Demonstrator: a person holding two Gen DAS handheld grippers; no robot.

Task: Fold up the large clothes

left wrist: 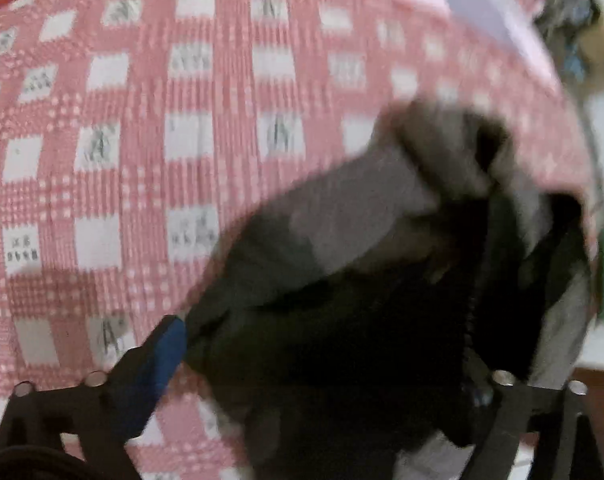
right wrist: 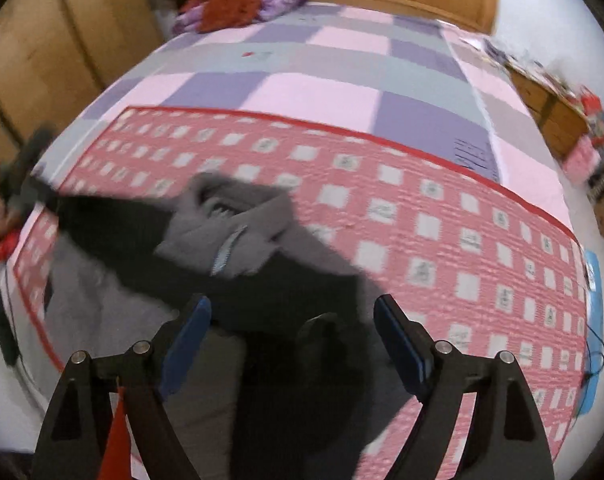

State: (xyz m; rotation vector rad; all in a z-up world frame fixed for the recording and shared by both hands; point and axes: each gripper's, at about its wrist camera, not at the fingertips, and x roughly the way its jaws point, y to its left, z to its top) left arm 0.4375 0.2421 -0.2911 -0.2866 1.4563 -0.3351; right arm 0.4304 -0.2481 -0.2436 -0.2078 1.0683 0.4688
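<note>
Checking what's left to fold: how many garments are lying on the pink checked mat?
1: a dark grey zip jacket spread across the pink checked mat, toward its left side. Anything under it would be hidden.

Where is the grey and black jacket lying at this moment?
In the right wrist view the jacket lies on the pink checked blanket, lower left of the bed, just ahead of the open right gripper.

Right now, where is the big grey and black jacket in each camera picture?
Left wrist view: the grey and black fabric jacket fills the lower right.
Right wrist view: it lies lower left to centre, collar uppermost.
Shared landmark: the pink and white checked quilted mat beneath it.
</note>
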